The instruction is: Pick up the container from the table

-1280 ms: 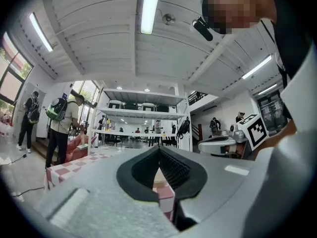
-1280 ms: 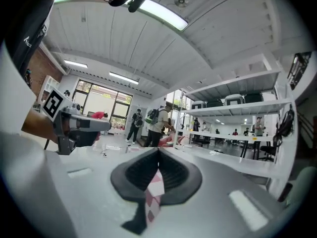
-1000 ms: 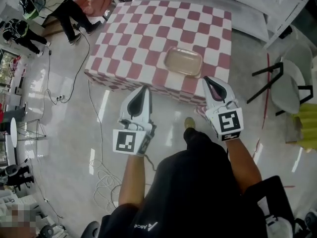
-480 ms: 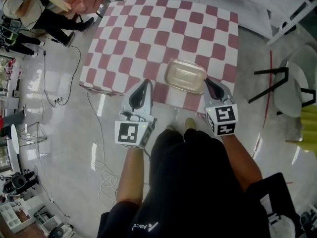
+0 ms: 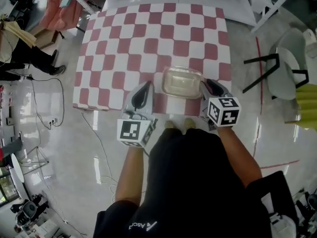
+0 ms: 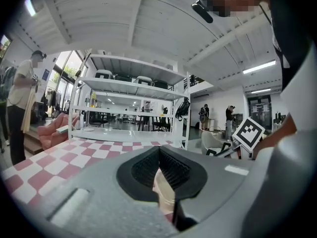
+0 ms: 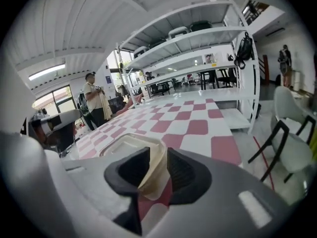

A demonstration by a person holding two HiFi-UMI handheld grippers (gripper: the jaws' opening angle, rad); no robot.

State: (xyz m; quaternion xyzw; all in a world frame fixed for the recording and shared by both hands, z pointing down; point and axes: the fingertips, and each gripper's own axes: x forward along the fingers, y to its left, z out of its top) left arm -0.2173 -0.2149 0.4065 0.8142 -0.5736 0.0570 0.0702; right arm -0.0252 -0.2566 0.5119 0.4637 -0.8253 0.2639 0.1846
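A clear, shallow rectangular container (image 5: 182,82) sits near the front edge of the red-and-white checked table (image 5: 124,43). My left gripper (image 5: 144,87) rests just left of it at the table's edge, shut, with only a thin sliver of something pale showing between its jaws in the left gripper view (image 6: 159,155). My right gripper (image 5: 206,85) is at the container's right end. Its jaws are opening. In the right gripper view the container's (image 7: 130,145) near corner lies in the gap of that gripper (image 7: 158,158), and the pads stand off it.
A white shelving rack (image 6: 129,88) stands beyond the table's far side. Chairs (image 5: 290,63) stand on the right, a pink sofa (image 5: 59,9) at the upper left. A person (image 5: 25,53) stands on the left. Cables (image 5: 106,177) trail over the glossy floor.
Both grippers have come forward and down to the table's front edge, one on each side of the container. The right gripper rolled and now has the container's corner between its jaws.
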